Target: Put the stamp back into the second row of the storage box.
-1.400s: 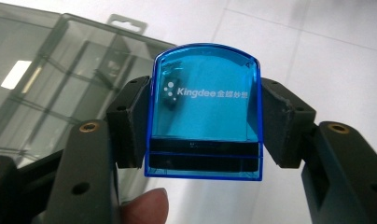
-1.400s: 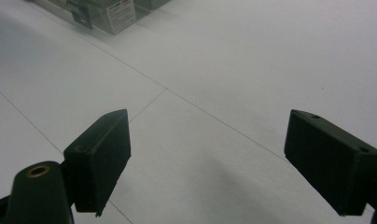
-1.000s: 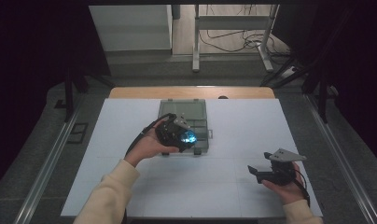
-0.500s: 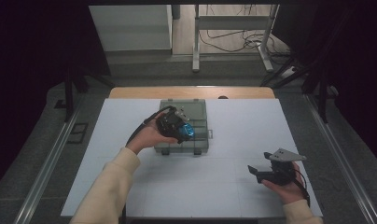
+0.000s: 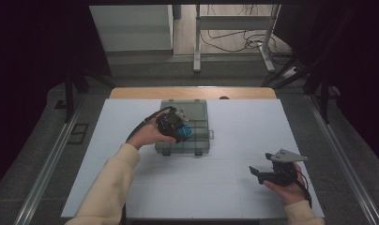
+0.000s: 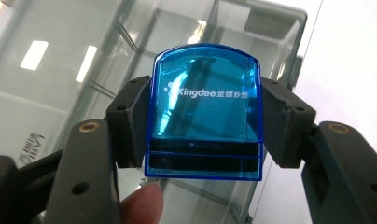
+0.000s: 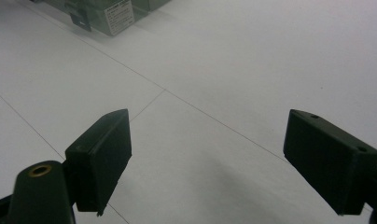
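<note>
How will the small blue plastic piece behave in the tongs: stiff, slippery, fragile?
The blue plastic piece likely stays stiff: its edges look straight between the left tongs. Its glossy faces may be slippery. It seems light, probably hollow, since it is see-through above the clear box.

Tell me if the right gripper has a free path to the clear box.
Probably yes. The right gripper is open and holds nothing, and bare white tabletop lies between it and the box. The left gripper, shut on a blue block, hangs over the box.

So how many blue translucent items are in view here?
1: the blue Kingdee-branded plastic piece, clamped in the left gripper above the clear compartment box. More may be hidden inside the box.
</note>
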### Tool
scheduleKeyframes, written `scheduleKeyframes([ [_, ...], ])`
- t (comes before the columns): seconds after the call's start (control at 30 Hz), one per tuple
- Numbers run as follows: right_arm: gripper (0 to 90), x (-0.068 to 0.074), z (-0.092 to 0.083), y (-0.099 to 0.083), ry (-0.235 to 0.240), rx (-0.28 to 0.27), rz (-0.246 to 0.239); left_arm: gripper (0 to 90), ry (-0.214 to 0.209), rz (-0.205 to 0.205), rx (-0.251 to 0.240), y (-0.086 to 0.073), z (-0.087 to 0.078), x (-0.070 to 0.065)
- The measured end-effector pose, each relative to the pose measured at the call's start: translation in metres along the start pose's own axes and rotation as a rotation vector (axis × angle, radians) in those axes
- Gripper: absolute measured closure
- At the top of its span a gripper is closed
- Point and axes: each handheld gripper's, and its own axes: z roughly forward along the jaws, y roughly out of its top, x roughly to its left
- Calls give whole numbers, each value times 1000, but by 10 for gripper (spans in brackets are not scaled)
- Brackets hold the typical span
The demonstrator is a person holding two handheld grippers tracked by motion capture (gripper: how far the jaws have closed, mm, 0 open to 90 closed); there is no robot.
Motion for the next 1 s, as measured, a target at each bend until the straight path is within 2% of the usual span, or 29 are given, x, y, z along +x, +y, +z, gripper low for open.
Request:
scheduleKeyframes([
  [0.37, 154, 0, 1, 0, 0, 3, -1, 409, -20, 39, 29, -3, 9, -3],
  [0.7, 154, 0, 1, 0, -1, 4, -2, 407, -12, 41, 46, -2, 14, -4],
  [0.73, 154, 0, 1, 0, -1, 4, -2, 400, -17, 38, 35, -2, 14, -4],
  [0.77, 154, 0, 1, 0, -1, 4, -2, 355, -29, 39, 27, -2, 13, -5],
  [0.83, 154, 0, 1, -1, -1, 5, -2, 164, -10, 26, 18, -1, 11, -6],
  [0.87, 154, 0, 1, -1, -2, 5, -2, 115, -7, 16, 13, 0, 9, -6],
  [1.0, 154, 0, 1, -1, -2, 6, -4, 62, 5, -25, -24, 1, 1, -6],
])
